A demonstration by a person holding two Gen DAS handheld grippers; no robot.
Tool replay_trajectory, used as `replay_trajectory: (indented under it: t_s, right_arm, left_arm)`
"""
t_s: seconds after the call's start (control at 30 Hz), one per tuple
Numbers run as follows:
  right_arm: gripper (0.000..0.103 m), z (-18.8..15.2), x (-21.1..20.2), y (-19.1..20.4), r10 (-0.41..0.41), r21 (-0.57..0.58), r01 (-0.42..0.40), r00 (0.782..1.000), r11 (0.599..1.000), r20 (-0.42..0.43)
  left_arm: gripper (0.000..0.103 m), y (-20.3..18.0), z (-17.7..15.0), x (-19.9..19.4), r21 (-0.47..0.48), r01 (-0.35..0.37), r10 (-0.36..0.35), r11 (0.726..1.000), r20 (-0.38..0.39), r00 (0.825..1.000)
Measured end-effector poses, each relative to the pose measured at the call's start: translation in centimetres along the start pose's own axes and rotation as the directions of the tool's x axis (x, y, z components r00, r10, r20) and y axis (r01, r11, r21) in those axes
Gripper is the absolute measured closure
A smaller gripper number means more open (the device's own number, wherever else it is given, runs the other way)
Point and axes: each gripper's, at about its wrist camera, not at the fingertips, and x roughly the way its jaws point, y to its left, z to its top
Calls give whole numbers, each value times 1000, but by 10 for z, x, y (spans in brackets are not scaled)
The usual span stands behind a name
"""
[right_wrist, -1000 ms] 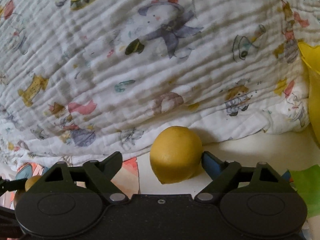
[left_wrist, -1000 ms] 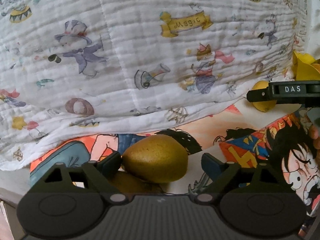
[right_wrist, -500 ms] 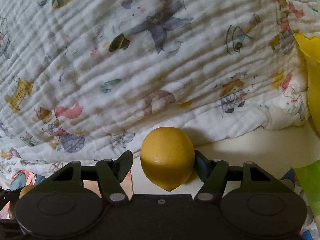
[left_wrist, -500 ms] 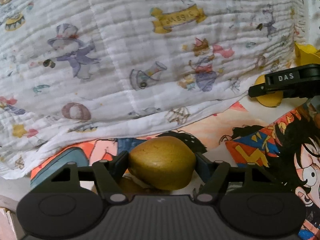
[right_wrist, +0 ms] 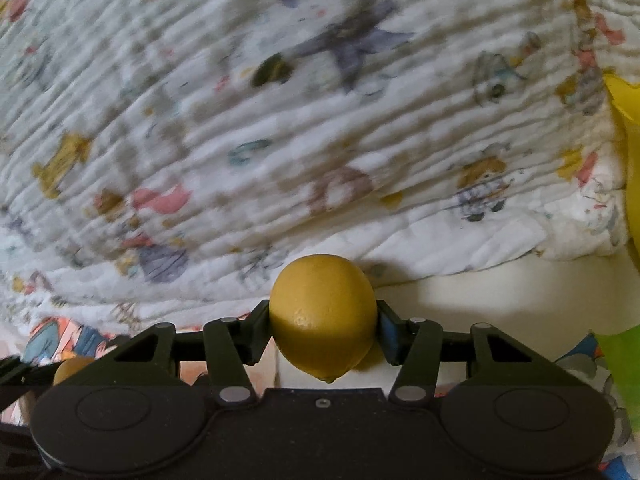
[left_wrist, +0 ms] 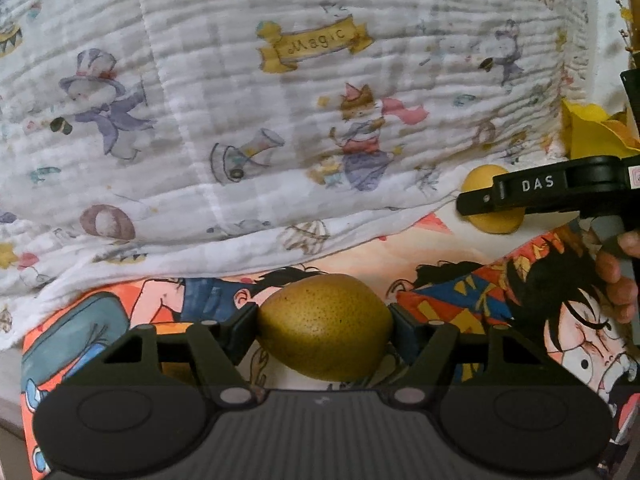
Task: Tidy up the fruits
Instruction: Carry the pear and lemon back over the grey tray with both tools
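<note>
Pear (left_wrist: 325,326), one, brown-green and speckled, sits clamped between the fingers of the left tool (left_wrist: 323,330), which points level toward a cartoon-printed quilt (left_wrist: 240,120) ahead, above a comic-print sheet (left_wrist: 520,292). One lemon (right_wrist: 323,316) is clamped in the right tool (right_wrist: 324,330), nub downward, over the pale bench (right_wrist: 480,296). The person's right hand (left_wrist: 618,276) grips that tool's handle, right of the left tool.

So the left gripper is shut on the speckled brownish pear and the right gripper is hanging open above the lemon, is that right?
Not quite. The left gripper is shut on the speckled brownish pear, but the right gripper is not open above the lemon: the right wrist view shows both fingers pressed against the lemon's sides, so it is shut on it too.
</note>
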Motion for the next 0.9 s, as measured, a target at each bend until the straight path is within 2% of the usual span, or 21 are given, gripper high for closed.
replay_trajectory:
  t_s: [0.17,0.27,0.4,0.6,0.73,0.9]
  right_arm:
    - [48,-4,0,12,48,-39,-49,999,998,-24]
    - [48,-6,1,17,72,-40,-73,997,997,-34]
    - [48,-9,2,24,97,-76,-101,994,992,-56]
    - [48,-13,-5,27,142,-67,-146,988,987,-62]
    - [48,-14,-11,31,179,-68,-183,982,981,-64]
    - [48,-14,-35,34,225,-85,-229,973,970,-52]
  left_arm:
    - [29,2,0,4,-7,9,-9,1000,-23,1000]
    - [29,-3,-2,8,38,-5,7,999,-36,999]
    - [31,-3,-1,7,24,-11,12,1000,-30,999]
    - [31,-2,0,-1,-9,-7,7,1000,-10,1000]
    - [31,-7,4,-13,2,-15,15,1000,15,1000]
    - [31,-14,10,-34,-10,-8,9,1000,42,999]
